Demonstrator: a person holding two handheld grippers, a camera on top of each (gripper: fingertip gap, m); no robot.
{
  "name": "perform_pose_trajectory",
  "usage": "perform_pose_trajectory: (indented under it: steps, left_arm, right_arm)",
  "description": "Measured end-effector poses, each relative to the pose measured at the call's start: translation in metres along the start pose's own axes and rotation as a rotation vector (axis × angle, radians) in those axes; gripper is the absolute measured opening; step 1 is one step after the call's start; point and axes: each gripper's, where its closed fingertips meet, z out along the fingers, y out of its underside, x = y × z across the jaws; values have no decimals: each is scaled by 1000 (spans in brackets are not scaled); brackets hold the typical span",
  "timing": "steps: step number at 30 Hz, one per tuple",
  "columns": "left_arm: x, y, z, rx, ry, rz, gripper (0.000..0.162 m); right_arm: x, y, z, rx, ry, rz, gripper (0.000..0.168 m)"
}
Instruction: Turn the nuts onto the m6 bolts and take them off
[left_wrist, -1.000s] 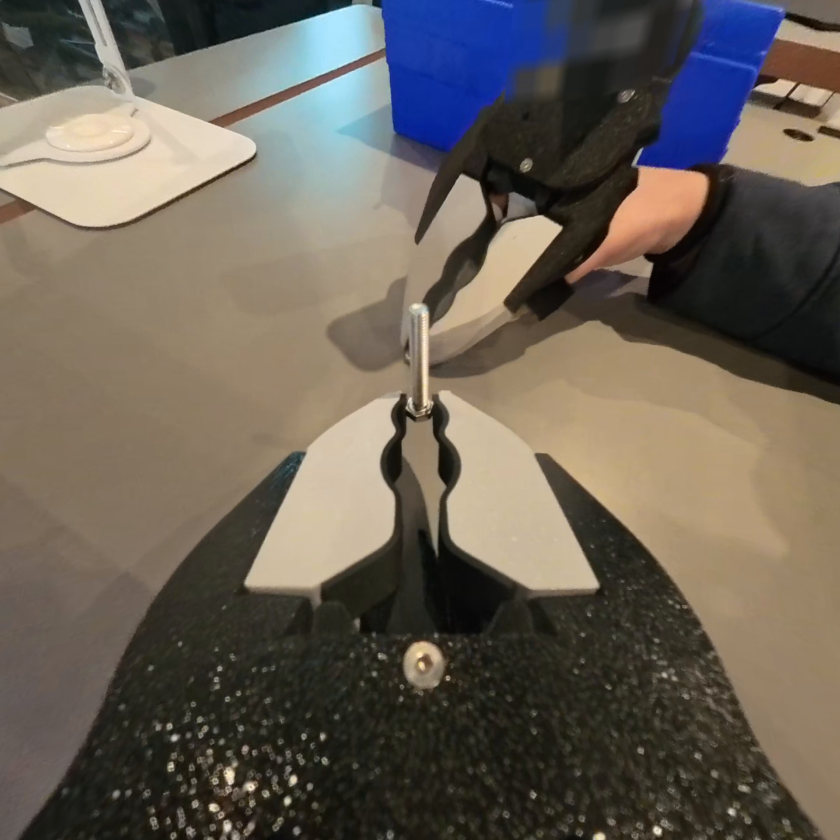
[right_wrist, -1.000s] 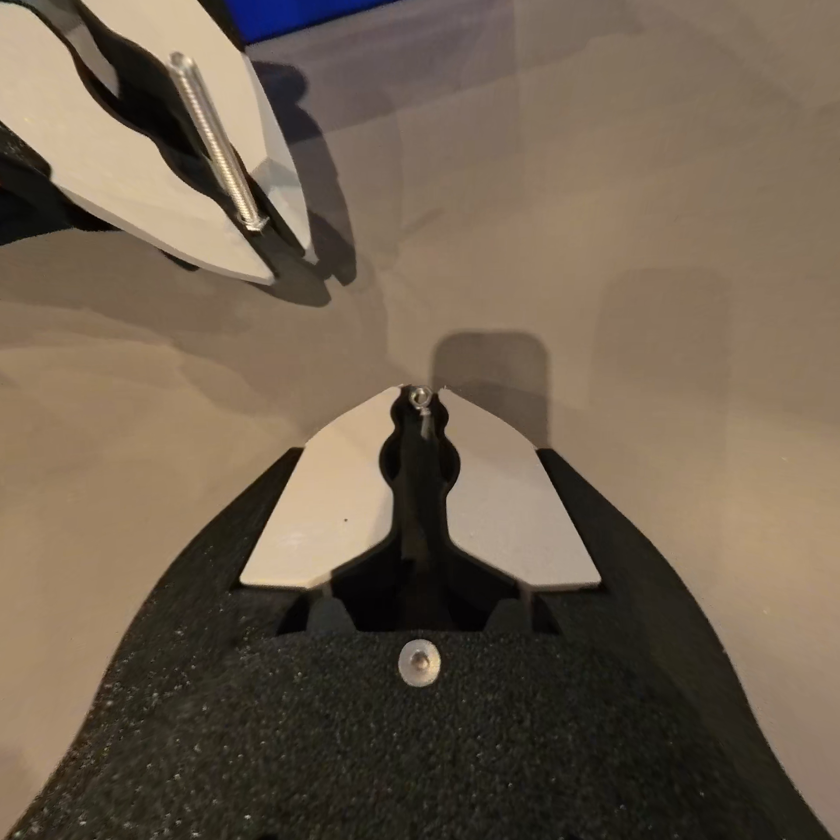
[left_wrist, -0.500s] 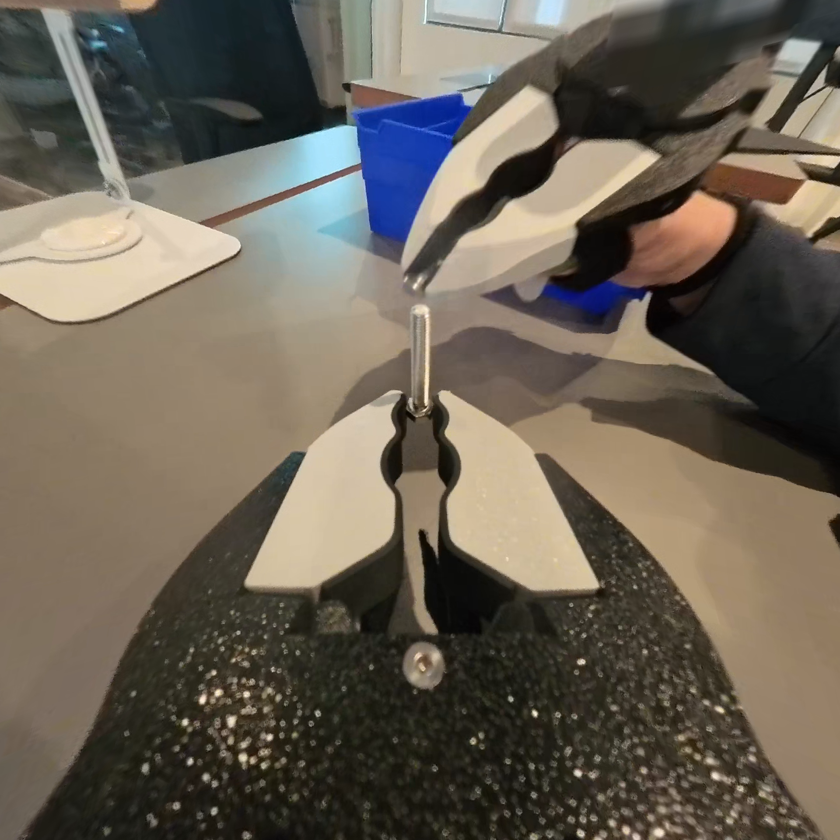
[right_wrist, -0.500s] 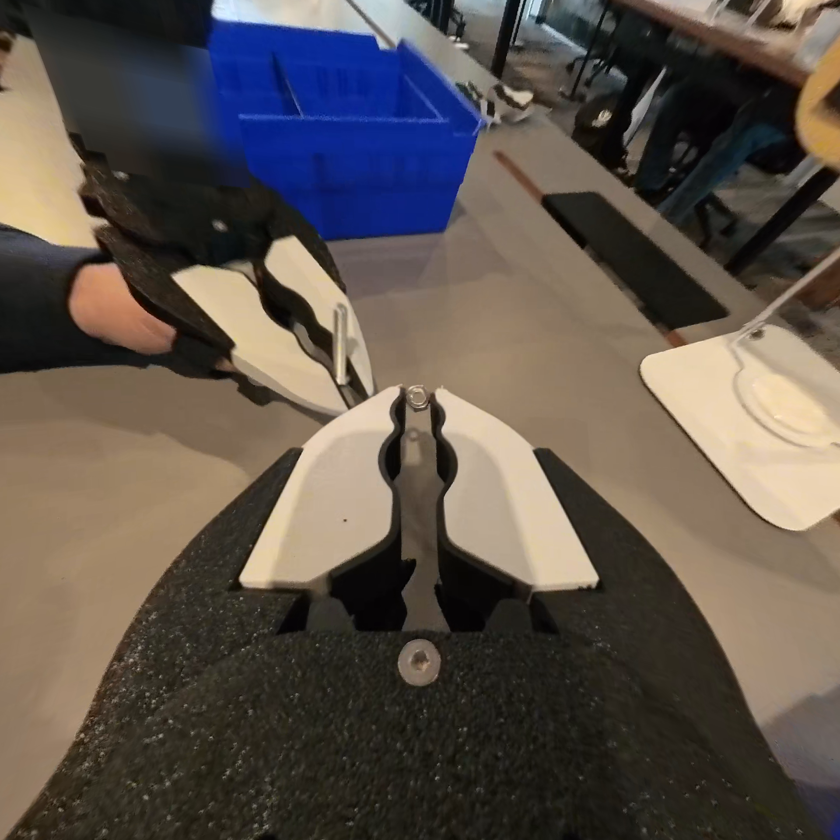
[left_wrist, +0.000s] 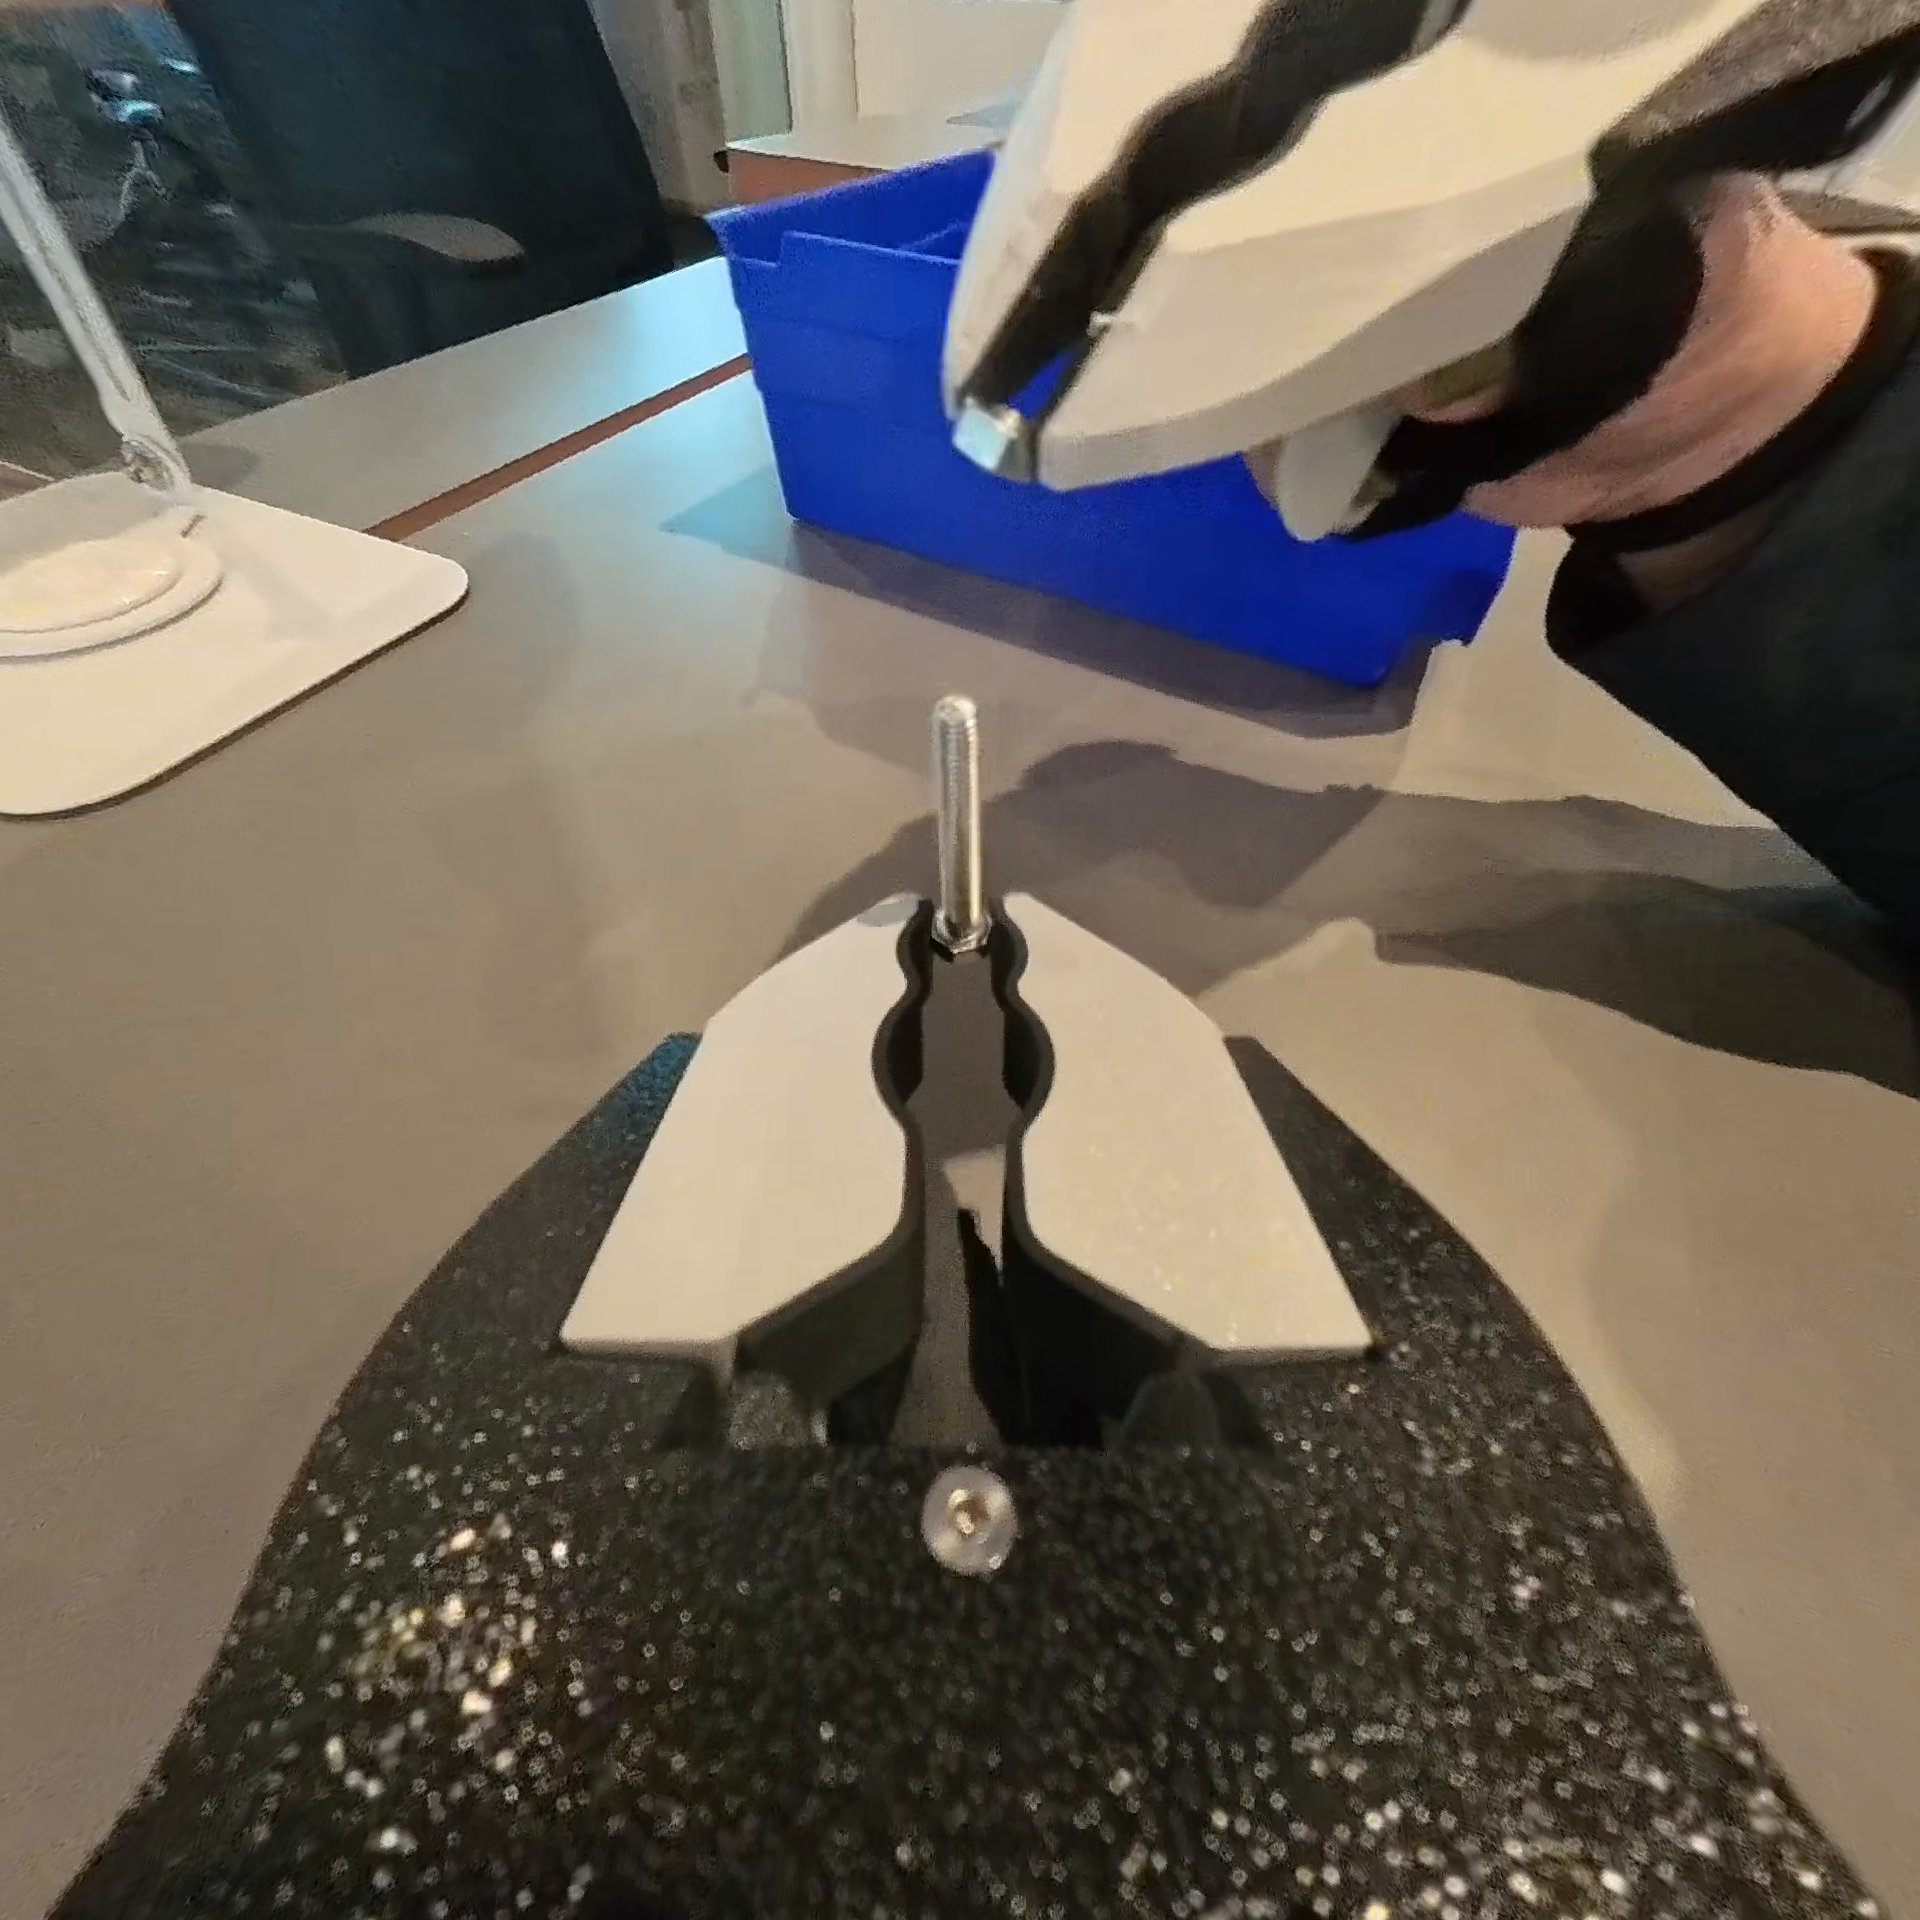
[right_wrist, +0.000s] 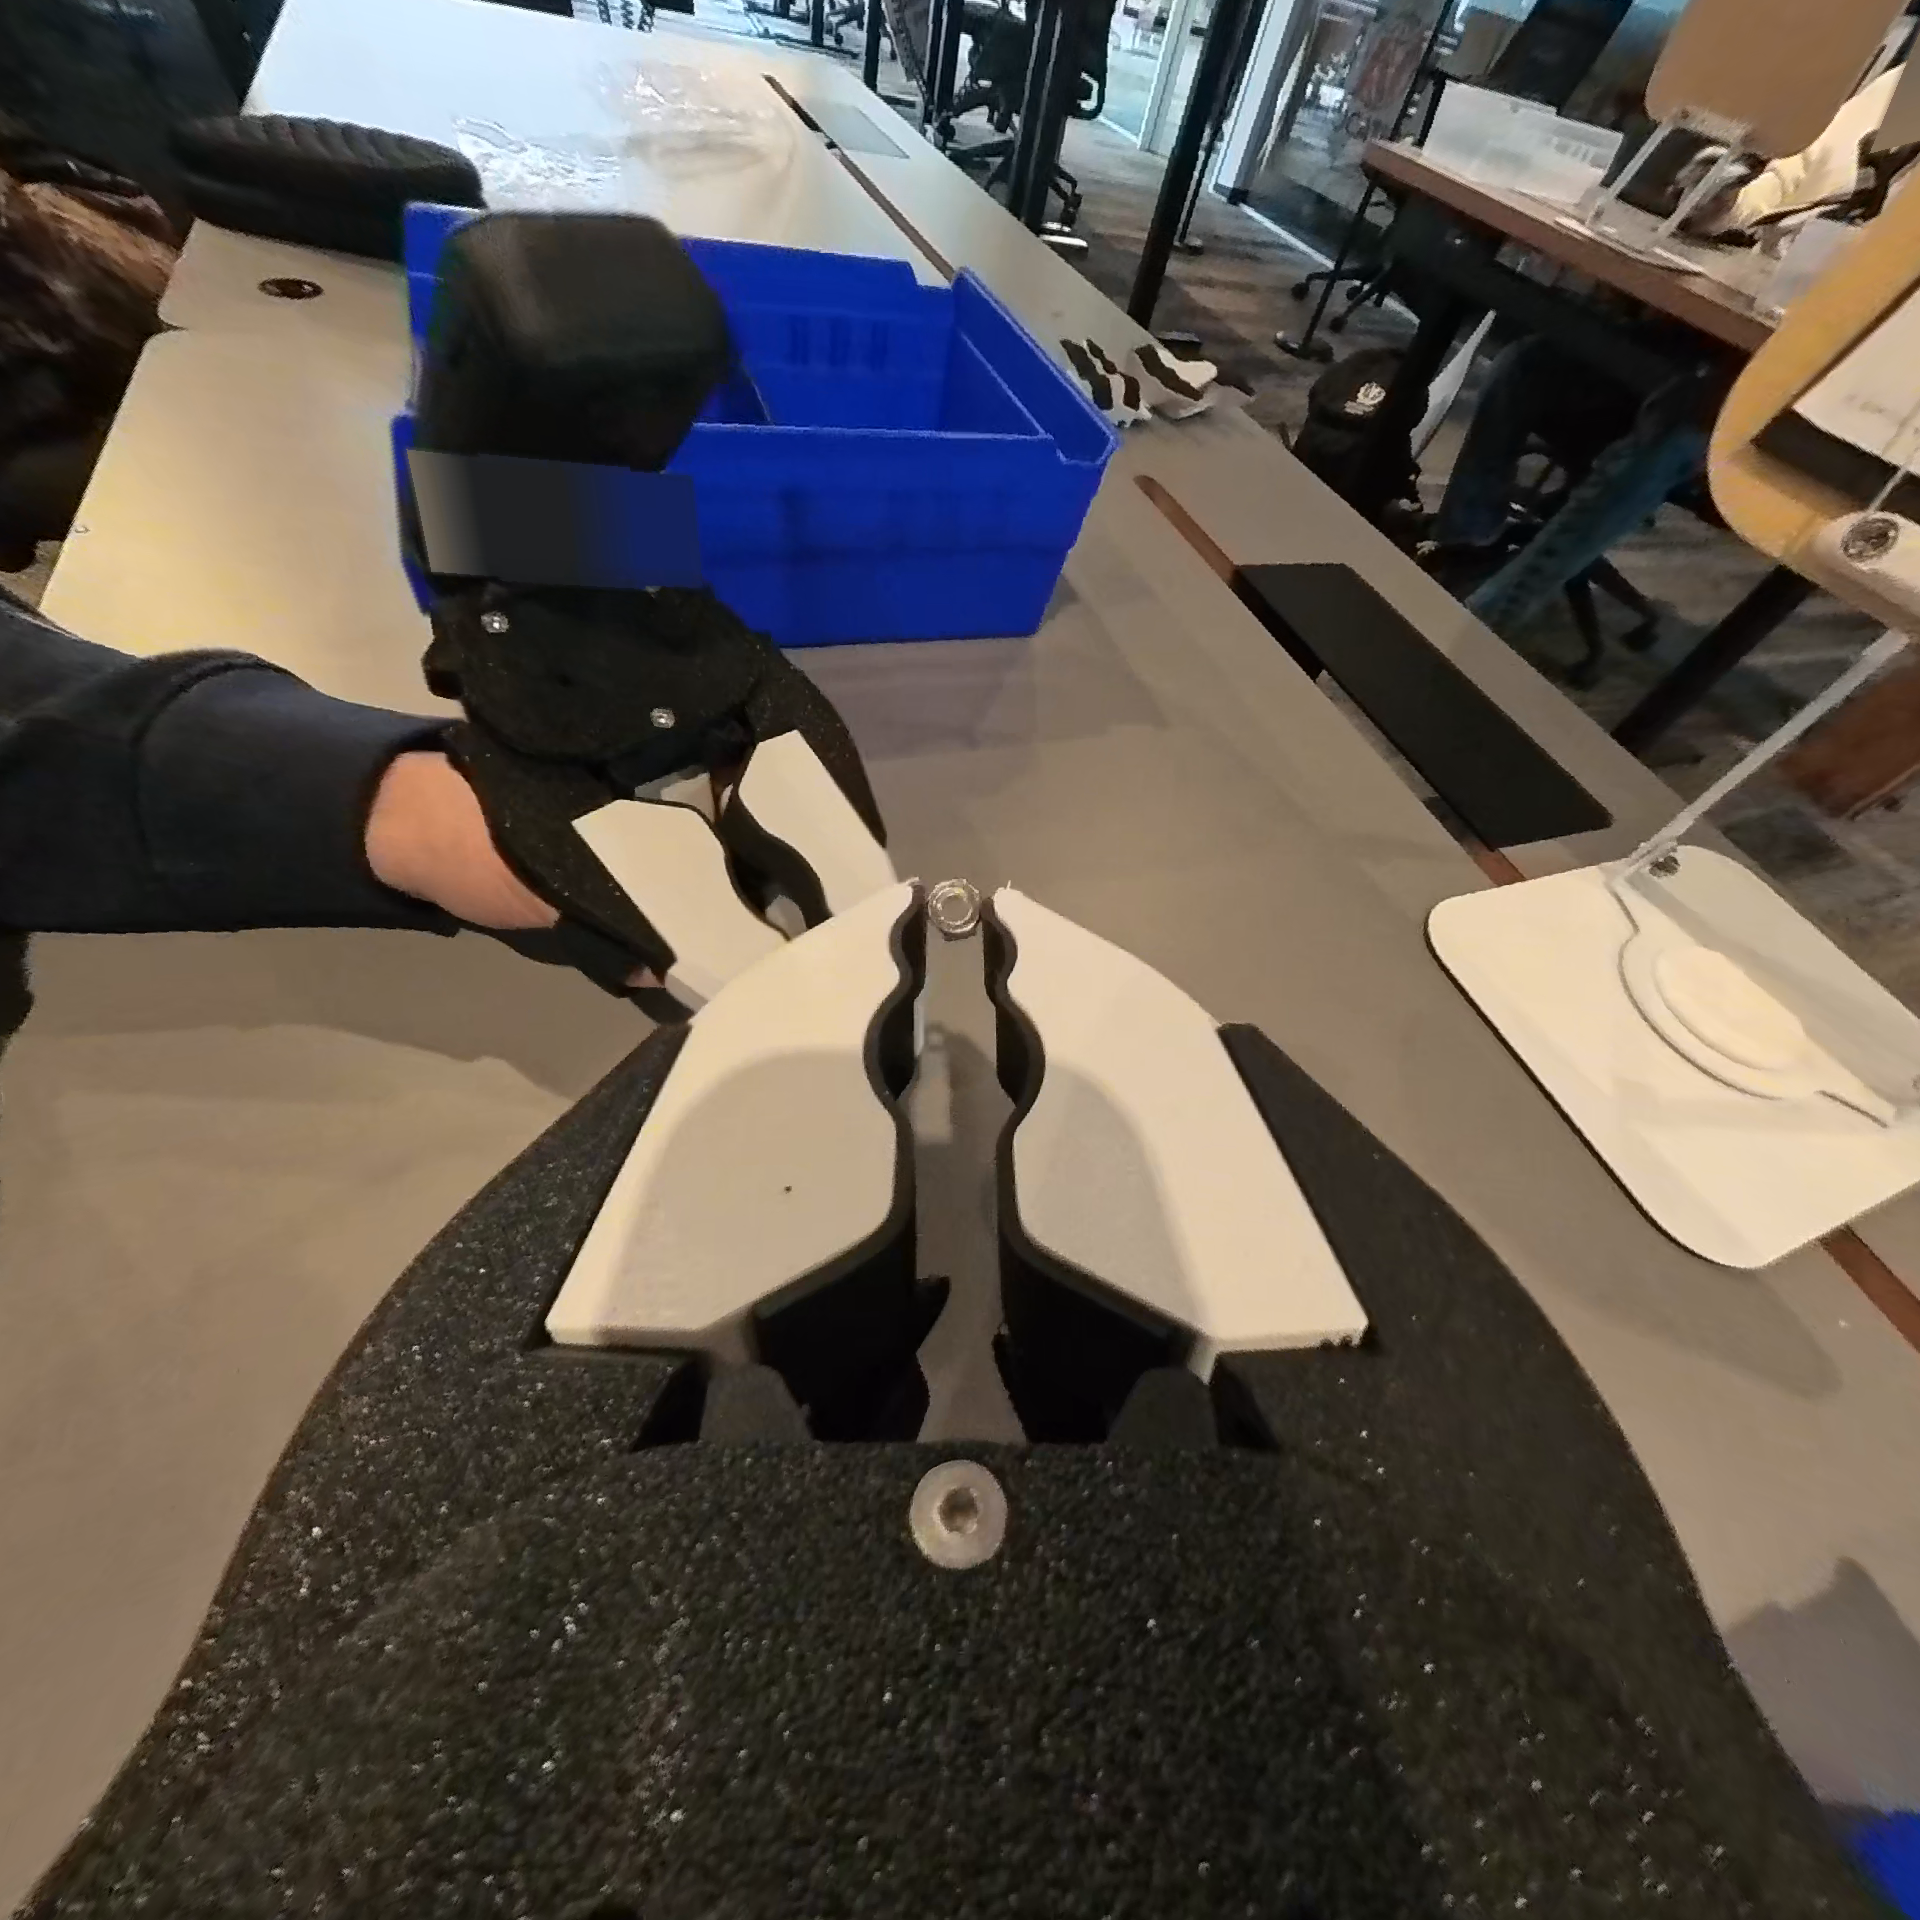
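Note:
My left gripper (left_wrist: 958, 925) is shut on the head of a silver bolt (left_wrist: 953, 810), whose threaded shaft stands upright. My right gripper (right_wrist: 951, 902) is shut on a small silver hex nut (right_wrist: 951, 906) at its fingertips. In the left wrist view the right gripper (left_wrist: 997, 442) hangs above and a little right of the bolt's tip, nut (left_wrist: 989, 434) downward, with a clear gap between them. In the right wrist view the left gripper (right_wrist: 800, 914) lies just left of the nut; the bolt is hidden there.
A blue bin (left_wrist: 1039, 488) stands on the grey table (left_wrist: 416, 935) behind the bolt; it also shows in the right wrist view (right_wrist: 883, 499). A white stand base (left_wrist: 156, 634) sits at the left, and in the right wrist view (right_wrist: 1704, 1049) at the right. About 8 centimeters separates my left fingertips from my right.
My right gripper rose off the table with the nut and came up over the bolt's tip. My left gripper kept the bolt upright and tilted up slightly.

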Motion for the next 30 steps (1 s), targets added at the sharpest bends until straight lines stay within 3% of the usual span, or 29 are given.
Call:
perform_pose_trajectory:
  steps: [16, 30]
  left_arm:
    - [22, 6, -7, -25, 80, 45, 10]
    - [27, 7, -5, -34, 108, 83, 10]
  right_arm:
    - [-25, -12, -2, -16, -80, -46, 10]
    - [-39, 4, 2, -160, -134, -69, 10]
